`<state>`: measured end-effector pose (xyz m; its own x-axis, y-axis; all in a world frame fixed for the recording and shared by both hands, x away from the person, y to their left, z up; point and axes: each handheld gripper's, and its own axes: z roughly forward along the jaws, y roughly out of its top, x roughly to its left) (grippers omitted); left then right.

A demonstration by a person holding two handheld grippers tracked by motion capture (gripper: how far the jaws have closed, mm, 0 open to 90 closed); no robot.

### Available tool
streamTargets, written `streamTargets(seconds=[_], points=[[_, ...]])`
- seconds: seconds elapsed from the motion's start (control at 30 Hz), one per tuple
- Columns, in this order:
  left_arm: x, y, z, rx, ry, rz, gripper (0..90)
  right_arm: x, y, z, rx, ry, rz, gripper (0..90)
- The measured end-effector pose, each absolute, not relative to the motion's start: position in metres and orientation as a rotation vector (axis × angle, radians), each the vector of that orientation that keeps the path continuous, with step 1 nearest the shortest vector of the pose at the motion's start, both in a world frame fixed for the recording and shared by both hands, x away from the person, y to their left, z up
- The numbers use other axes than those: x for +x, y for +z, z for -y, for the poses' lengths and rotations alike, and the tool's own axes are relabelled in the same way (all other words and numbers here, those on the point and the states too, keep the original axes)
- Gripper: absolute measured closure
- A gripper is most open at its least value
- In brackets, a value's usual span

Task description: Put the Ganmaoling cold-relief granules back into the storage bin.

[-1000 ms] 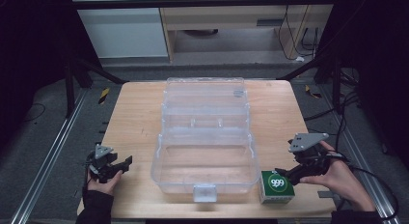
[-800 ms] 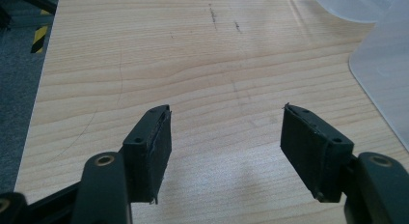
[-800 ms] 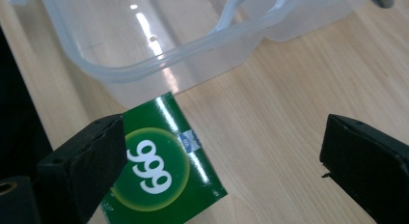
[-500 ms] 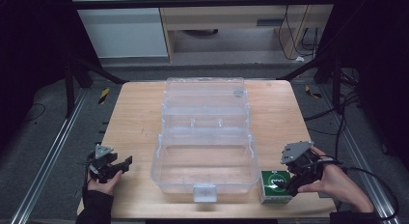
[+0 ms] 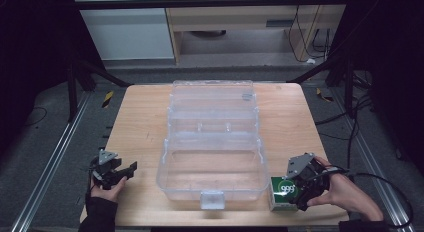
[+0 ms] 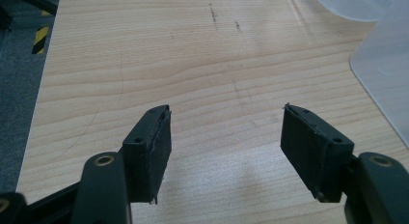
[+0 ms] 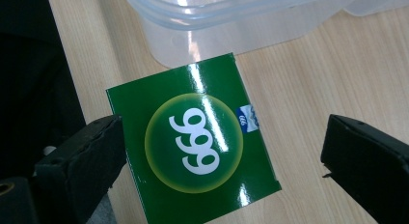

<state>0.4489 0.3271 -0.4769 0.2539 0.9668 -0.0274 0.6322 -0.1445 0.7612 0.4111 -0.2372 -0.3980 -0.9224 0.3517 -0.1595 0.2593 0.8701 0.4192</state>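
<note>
Glossy green square box lies flat on the pale wood-grain table between the right claw's wide matte-black jaws, beside a clear plastic case; the left claw gapes wide

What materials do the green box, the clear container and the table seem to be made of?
Green box: probably glossy printed cardboard; light glints on its face.
Clear container: transparent plastic; the table shows through its walls.
Table: light wood or wood laminate, matte, with visible grain.
</note>
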Motion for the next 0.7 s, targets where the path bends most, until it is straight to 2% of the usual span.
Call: streamTargets(seconds=[0.7], points=[[0.449, -0.477, -0.327, 1.863, 0.648, -1.455, 34.6, 0.413, -0.421, 0.225, 0.347, 0.443, -2.913, 2.1]])
